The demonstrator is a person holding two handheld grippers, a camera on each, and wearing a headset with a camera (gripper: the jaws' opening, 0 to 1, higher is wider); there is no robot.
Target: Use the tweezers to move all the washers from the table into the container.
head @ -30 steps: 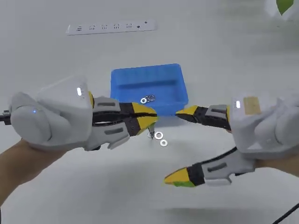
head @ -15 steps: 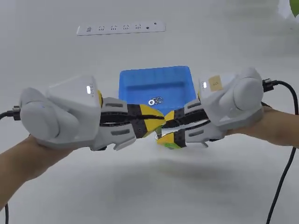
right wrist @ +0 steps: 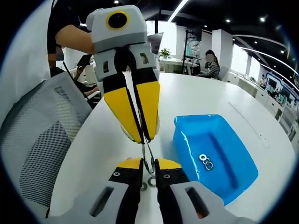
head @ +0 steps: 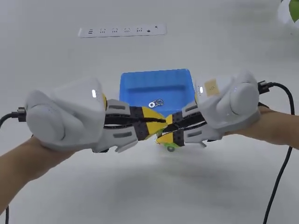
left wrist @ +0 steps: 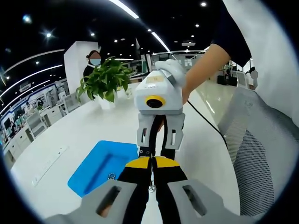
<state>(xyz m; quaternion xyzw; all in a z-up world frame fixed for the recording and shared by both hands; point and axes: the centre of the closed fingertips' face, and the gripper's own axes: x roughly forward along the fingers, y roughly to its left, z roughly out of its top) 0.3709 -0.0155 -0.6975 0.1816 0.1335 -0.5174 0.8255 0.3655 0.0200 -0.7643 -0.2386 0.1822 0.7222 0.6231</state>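
While the two tools meet nose to nose low over the white table [right wrist: 196,98], the left gripper [left wrist: 150,162] has its yellow jaws pressed together on the upper end of the tweezers [right wrist: 147,156], which hang tips-down from it. Just under those tips two loose washers [right wrist: 152,181] lie on the table; whether the tips touch them I cannot tell. The right gripper [right wrist: 148,164] faces the left one, its jaws drawn in to a narrow slot with the tweezers' legs pinched between them. Just beyond the tools stands the blue container [right wrist: 233,158], with a few other washers [right wrist: 206,161] lying on its floor
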